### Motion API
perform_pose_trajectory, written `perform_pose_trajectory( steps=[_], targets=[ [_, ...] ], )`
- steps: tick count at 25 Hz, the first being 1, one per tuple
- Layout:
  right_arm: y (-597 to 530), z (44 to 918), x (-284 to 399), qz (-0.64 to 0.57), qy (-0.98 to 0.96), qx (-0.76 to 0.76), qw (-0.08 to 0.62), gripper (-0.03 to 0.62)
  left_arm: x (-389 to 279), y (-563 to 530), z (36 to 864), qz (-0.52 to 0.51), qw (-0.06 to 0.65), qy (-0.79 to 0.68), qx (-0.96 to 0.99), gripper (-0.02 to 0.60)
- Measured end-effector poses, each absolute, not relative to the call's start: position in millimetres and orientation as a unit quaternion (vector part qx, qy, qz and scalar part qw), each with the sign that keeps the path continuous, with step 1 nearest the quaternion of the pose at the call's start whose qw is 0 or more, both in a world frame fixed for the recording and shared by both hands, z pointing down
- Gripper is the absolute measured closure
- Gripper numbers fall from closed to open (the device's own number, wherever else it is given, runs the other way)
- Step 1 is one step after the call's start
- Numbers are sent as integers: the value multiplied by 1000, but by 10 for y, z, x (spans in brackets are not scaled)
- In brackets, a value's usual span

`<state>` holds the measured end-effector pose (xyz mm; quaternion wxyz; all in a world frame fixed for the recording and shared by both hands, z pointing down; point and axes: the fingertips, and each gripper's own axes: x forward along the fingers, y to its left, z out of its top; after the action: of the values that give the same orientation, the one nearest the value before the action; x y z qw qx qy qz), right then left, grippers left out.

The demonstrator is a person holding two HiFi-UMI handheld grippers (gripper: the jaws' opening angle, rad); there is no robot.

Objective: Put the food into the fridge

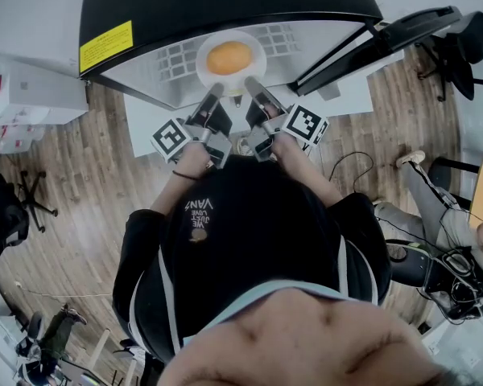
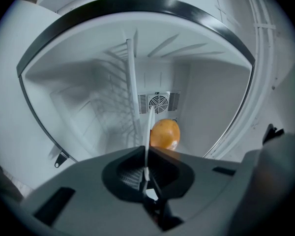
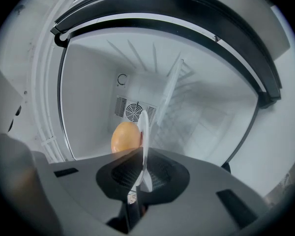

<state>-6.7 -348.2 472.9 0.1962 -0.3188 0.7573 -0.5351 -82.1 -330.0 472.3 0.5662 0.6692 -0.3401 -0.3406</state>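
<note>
A white plate carries a round orange piece of food at the mouth of the open fridge. My left gripper is shut on the plate's near left rim, and my right gripper is shut on its near right rim. In the left gripper view the plate shows edge-on between the shut jaws of the left gripper, with the food beyond. The right gripper view shows the same: the plate's edge in the right gripper, the food to its left.
Inside the white fridge a wire shelf stands left of a round fan vent on the back wall. The fridge door hangs open at the right. Office chairs, white boxes and a seated person surround me.
</note>
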Motion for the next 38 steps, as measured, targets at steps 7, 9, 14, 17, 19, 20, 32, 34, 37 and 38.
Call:
perform_pose_trajectory(
  steps=[7,9,14,17,19,20,32,34,37,38],
  targets=[
    [-3521,4788,-29,-540,752,-330,182,568,-822,-3339,4721,-346,567,-341,665,555],
    [-3543,4770,-38,-543,752,-323,188,568,-812,-3358,4718,-348,567,-341,664,555],
    [-3590,4776,-36,-546,751,-318,191,568,-807,-3397,4725,-351,566,-342,662,555],
    [-3610,4796,-36,-548,750,-321,185,568,-813,-3418,4728,-355,567,-342,660,555],
    [-3619,4778,-61,-553,747,-316,190,568,-818,-3428,4730,-358,569,-342,657,555],
    [-3623,4780,-62,-554,746,-316,190,568,-819,-3432,4731,-359,570,-341,656,555],
    [-3692,4799,-33,-549,749,-320,187,568,-808,-3482,4710,-366,571,-331,656,555],
    [-3694,4824,-15,-548,748,-329,178,568,-815,-3486,4701,-369,572,-329,654,555],
    [-3704,4821,-12,-546,749,-333,175,568,-821,-3497,4688,-371,571,-328,655,555],
    [-3706,4801,-26,-545,750,-330,178,568,-821,-3499,4684,-372,571,-328,654,555]
  ],
)
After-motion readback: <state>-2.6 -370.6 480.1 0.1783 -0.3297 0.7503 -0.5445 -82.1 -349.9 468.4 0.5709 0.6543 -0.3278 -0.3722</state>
